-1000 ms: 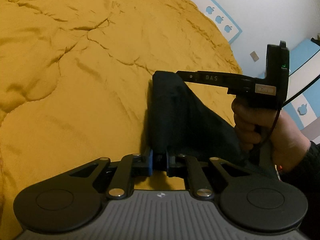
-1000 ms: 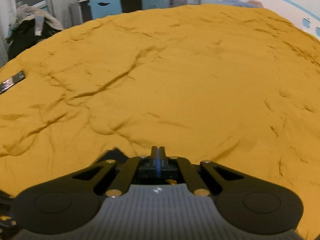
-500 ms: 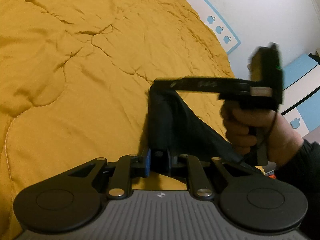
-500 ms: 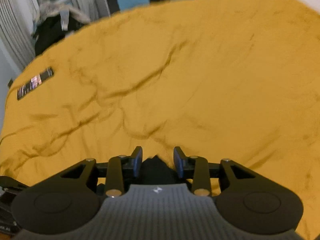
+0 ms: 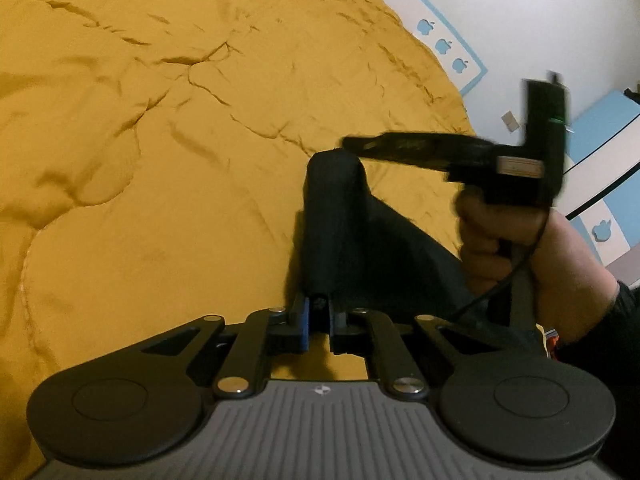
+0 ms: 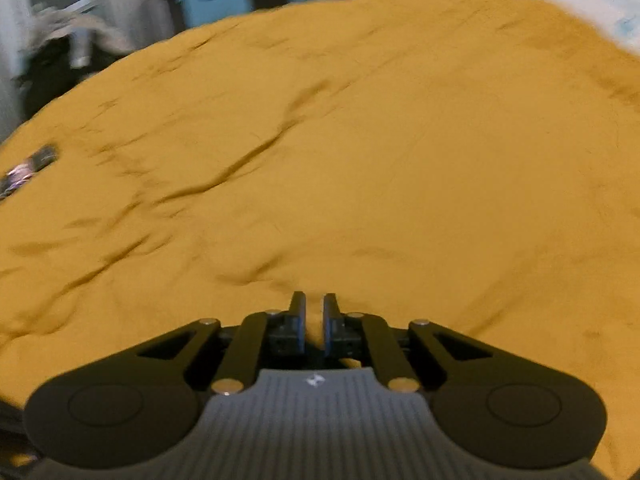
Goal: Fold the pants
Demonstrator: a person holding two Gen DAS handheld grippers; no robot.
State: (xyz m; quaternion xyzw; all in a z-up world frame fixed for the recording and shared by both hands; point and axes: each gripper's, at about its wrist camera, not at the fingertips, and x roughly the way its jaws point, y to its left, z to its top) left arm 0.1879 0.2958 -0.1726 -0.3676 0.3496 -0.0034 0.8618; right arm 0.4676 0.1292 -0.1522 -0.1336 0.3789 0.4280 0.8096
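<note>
The dark pants (image 5: 340,232) hang in a raised fold over the yellow quilt (image 5: 160,120). My left gripper (image 5: 319,312) is shut on their near edge and holds it up. My right gripper (image 5: 352,145), held in a hand, shows in the left wrist view just above the far top of the fold, apart from the cloth. In the right wrist view my right gripper (image 6: 314,316) has a narrow gap between its fingers, with only the quilt (image 6: 360,160) showing through; no pants are visible there.
A small dark striped object (image 6: 28,168) lies on the quilt at the far left. Blue furniture (image 6: 216,0) and a pile of clothes (image 6: 68,52) stand beyond the bed. A white wall with blue apple stickers (image 5: 444,44) runs along the right.
My right gripper opened, let go of the pants' far corner and lifted off it, then narrowed again. My left gripper kept its hold; the fold's top slumped slightly.
</note>
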